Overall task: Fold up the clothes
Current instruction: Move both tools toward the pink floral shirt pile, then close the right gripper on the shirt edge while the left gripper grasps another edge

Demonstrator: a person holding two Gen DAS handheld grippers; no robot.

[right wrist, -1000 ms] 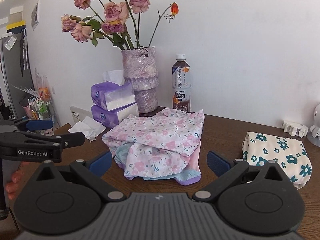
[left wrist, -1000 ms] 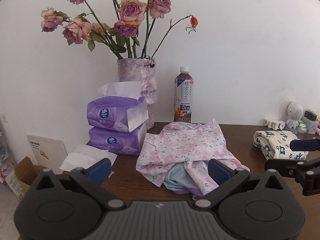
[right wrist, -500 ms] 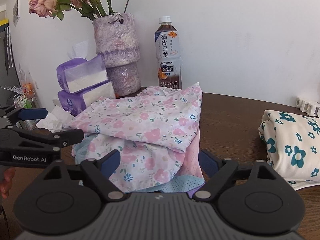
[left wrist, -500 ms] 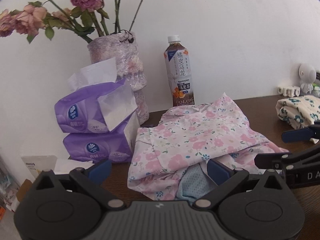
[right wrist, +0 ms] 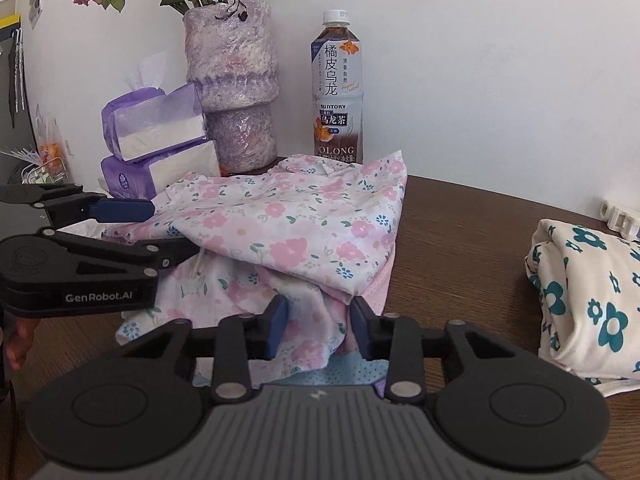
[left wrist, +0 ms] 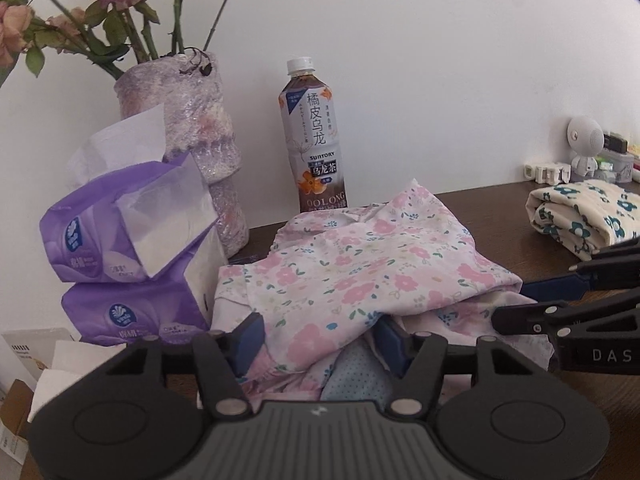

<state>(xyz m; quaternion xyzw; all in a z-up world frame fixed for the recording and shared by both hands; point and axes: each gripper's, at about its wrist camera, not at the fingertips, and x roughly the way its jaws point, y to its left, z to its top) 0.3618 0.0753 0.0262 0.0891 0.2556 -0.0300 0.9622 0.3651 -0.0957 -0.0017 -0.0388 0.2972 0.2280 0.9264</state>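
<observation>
Both grippers point down at a slant into the near side of the garment pile and have just been closing. The left gripper stands about half open with a bunch of the pink floral cloth between its blue pads; whether they press it cannot be told. The right gripper is narrower, and its pads pinch a fold of the same floral cloth at the pile's near edge. In the right view a fingertip shows at the left edge behind the left gripper.

The pile lies crumpled mid-desk, white with pink flowers over light blue dotted and pink layers. A folded cream cloth with teal flowers sits toward the desk's right edge.

At the back edge stands a bottle reading "SUNTORY" and "OOLONG", beside a vase and two purple tissue packs. The grippers read "GenRobot.AI" and "DAS".
</observation>
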